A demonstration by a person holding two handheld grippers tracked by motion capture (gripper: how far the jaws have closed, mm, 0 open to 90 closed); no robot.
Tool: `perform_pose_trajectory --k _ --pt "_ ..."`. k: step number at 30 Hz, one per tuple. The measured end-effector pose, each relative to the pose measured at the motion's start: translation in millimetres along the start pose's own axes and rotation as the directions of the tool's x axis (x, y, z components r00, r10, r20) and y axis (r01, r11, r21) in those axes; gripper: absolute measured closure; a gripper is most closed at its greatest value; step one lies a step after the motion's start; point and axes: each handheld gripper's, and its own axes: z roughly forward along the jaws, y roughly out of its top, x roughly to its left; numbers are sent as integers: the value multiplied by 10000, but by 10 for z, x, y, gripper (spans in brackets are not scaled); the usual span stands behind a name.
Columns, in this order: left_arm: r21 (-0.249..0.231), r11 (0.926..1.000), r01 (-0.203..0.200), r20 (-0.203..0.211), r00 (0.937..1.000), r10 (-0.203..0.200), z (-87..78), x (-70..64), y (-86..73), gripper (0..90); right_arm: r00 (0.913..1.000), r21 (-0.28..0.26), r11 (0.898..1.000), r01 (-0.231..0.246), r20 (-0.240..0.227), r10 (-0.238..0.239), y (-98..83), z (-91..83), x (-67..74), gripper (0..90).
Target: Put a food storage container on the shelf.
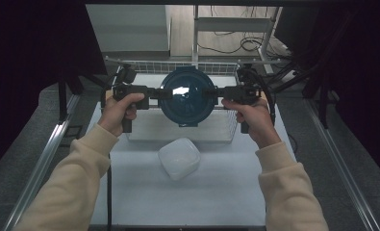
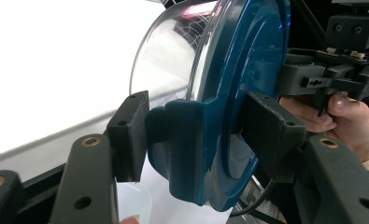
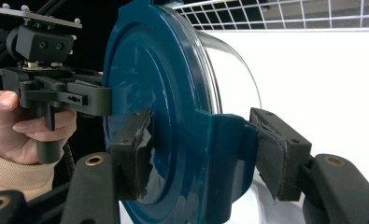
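- I see a round clear container with a dark teal plastic lid (image 1: 186, 96) held in the air between both hand-held grippers, above the white wire basket (image 1: 228, 131) at the far part of the surface (image 1: 144, 192).
- Left hand-held gripper (image 1: 162, 93): jaws partly open and pressed on the teal clip tab at the lid's left edge. In the left gripper view the tab (image 2: 182, 140) sits between the two black pads (image 2: 131, 133), one pad on the clear side, the other on the lid's face.
- Right hand-held gripper (image 1: 211, 92): jaws partly open likewise, clamped on the opposite tab at the lid's right edge. In the right gripper view that tab (image 3: 229, 154) lies between the pads (image 3: 278, 151); the padding looks worn and torn.
- Container orientation: lid faces the person, clear body points away toward the basket.
- Both grippers point inward at each other, roughly level, one on each side of the lid.
- A white rounded-square plastic box with a lid (image 1: 179, 157) rests on the surface nearer the person, just in front of the basket, apart from the held container.
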Motion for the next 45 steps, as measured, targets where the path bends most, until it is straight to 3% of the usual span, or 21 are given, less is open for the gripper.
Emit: perform_pose_trajectory --k 17,30,34,39,43,45 --pt "69 9999 132 -93 9999 -132 -52 185 332 426 9999 184 9998 -26 -130 29 335 201 -89 421" --pt "206 9977 644 -219 9977 -639 -9 461 504 423 9990 422 9987 -286 -323 300 485 466 -275 423" --pt "341 9952 912 -280 9955 -903 58 574 516 422 9977 611 9965 -571 -316 591 482 558 -375 423" --pt "57 9881 1539 -82 9881 -1539 104 676 554 425 9953 513 9949 -872 -387 892 489 622 -474 418" --pt "-127 9834 1811 -207 9832 -1813 164 722 585 420 9885 636 9885 -1374 -546 1409 507 669 -587 406" --pt "-210 9779 2082 -262 9776 -2087 201 745 602 414 9834 671 9838 -1664 -618 1705 512 694 -647 399"
